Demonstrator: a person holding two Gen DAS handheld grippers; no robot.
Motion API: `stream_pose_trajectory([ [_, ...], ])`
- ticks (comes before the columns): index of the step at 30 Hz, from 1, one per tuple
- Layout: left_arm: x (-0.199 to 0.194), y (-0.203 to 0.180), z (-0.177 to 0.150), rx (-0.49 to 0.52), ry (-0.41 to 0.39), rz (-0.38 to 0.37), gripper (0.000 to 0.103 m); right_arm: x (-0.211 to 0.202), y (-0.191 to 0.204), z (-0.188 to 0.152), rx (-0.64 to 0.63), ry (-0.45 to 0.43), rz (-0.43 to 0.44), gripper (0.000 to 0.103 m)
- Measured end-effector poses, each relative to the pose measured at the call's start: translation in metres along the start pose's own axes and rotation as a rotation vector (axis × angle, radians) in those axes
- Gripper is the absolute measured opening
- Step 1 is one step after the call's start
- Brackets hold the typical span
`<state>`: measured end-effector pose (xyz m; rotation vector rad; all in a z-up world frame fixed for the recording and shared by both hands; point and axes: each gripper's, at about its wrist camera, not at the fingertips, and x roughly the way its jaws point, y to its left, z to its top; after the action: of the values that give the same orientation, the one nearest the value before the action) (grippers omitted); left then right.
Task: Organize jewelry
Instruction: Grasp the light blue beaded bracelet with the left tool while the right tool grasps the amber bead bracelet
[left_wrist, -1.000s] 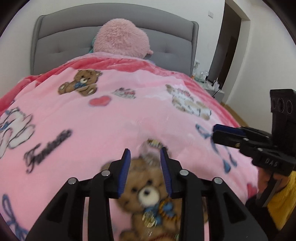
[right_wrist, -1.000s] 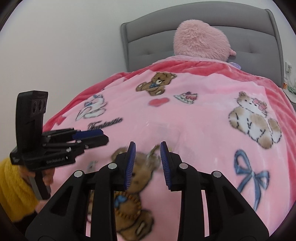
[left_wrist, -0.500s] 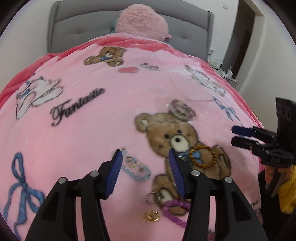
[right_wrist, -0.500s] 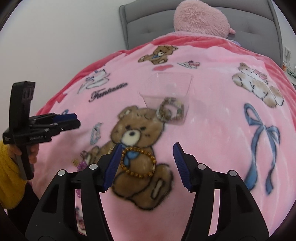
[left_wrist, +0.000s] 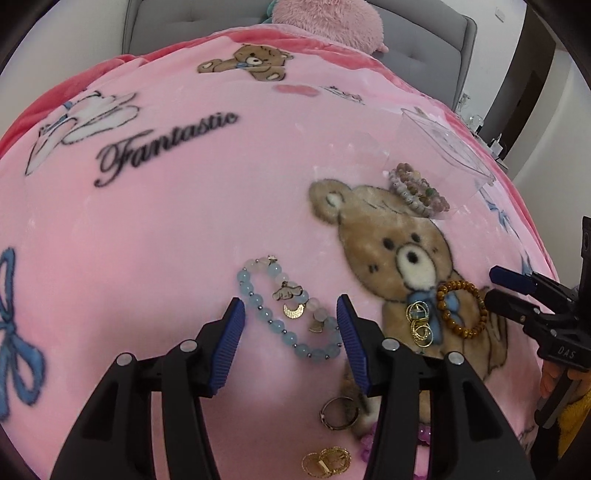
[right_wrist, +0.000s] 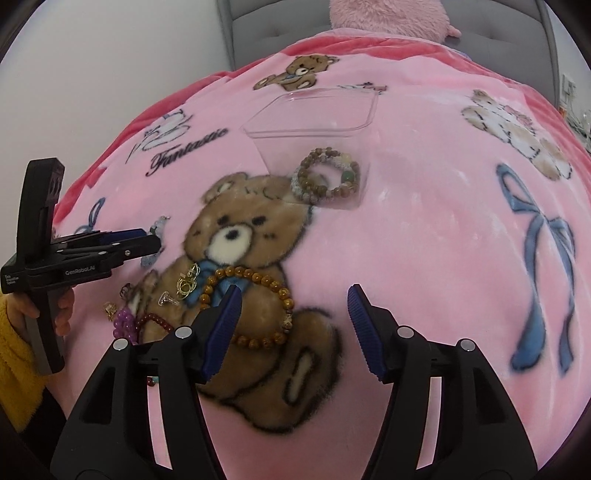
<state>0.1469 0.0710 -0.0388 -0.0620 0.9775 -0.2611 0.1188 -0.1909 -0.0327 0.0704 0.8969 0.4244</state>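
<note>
I have both grippers low over the pink blanket (left_wrist: 184, 221), jaws apart and holding nothing; both have just been opening. The left gripper (left_wrist: 290, 314) stands over the pale blue bracelet (left_wrist: 284, 314), which lies flat between its pads without touching them. My right gripper (right_wrist: 293, 301) hangs above the amber bracelet (right_wrist: 255, 306) on the printed bear; its left pad covers part of the ring, and I cannot tell if it touches.

Just left of the amber bracelet lie gold earrings (right_wrist: 187, 283). Nearer me sit a ring (left_wrist: 338, 412), a gold clasp piece (left_wrist: 327, 461) and purple beads (right_wrist: 125, 322).

Farther off, a clear box (right_wrist: 314, 110) holds 2 or more mixed bead bracelets (right_wrist: 327, 179). A yellow sleeve (right_wrist: 14, 354) shows at the left edge.
</note>
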Motion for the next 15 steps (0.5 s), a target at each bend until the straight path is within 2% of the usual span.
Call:
stream_pose_trajectory([
  [5, 0.004, -0.001, -0.004, 0.001, 0.003, 0.02, 0.051, 0.007, 0.007, -0.002, -0.029, 0.017, -0.018, 0.057],
  [8, 0.004, -0.001, -0.007, -0.008, -0.004, 0.022, 0.051, 0.011, 0.013, -0.003, -0.068, 0.028, -0.041, 0.045],
  [10, 0.004, -0.001, -0.008, -0.009, -0.012, 0.024, 0.049, 0.015, 0.017, -0.005, -0.094, 0.041, -0.055, 0.022],
  [13, 0.002, -0.003, -0.011, -0.001, -0.028, 0.03, 0.043, 0.017, 0.02, -0.006, -0.116, 0.053, -0.047, 0.009],
  [15, 0.0, -0.002, -0.013, -0.004, -0.036, 0.031, 0.041, 0.018, 0.021, -0.007, -0.118, 0.055, -0.04, 0.008],
])
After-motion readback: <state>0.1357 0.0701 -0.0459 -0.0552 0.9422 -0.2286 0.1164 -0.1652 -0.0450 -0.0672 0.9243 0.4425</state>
